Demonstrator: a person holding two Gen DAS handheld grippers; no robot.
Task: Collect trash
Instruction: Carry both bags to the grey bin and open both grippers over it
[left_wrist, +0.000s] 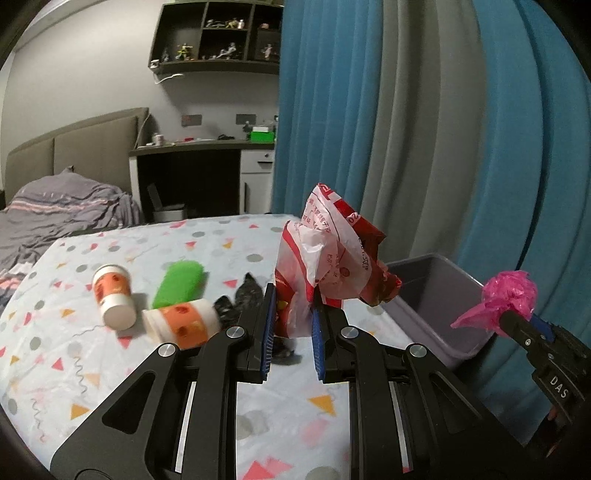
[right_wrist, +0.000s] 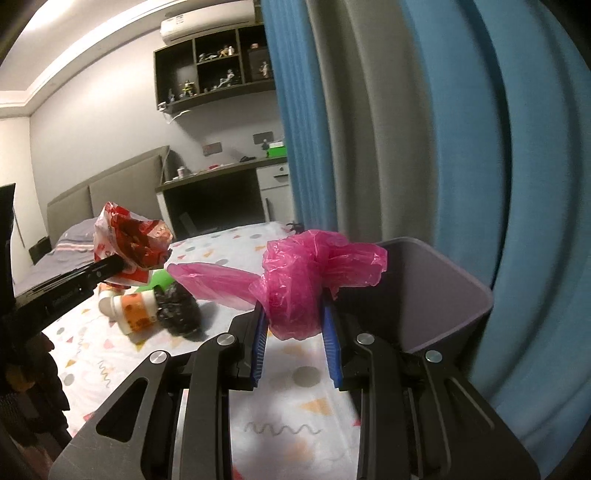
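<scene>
My left gripper (left_wrist: 293, 301) is shut on a crumpled red and white plastic bag (left_wrist: 332, 254), held above the patterned tablecloth (left_wrist: 207, 243). My right gripper (right_wrist: 294, 314) is shut on a knotted pink plastic bag (right_wrist: 306, 273), close to the grey bin (right_wrist: 443, 295) at the table's right edge. In the left wrist view the pink bag (left_wrist: 511, 291) and right gripper (left_wrist: 517, 317) show at the right, beside the bin (left_wrist: 436, 295). On the cloth lie two orange and white paper cups (left_wrist: 112, 295) (left_wrist: 181, 321), a green fuzzy piece (left_wrist: 181, 282) and a black crumpled bag (left_wrist: 240, 299).
Blue and grey curtains (left_wrist: 424, 129) hang right behind the bin. A bed (left_wrist: 55, 210) with a grey cover stands at the left, a desk (left_wrist: 192, 147) and a wall shelf (left_wrist: 218, 37) at the back. A person's dark clothing (right_wrist: 29, 369) fills the right wrist view's left edge.
</scene>
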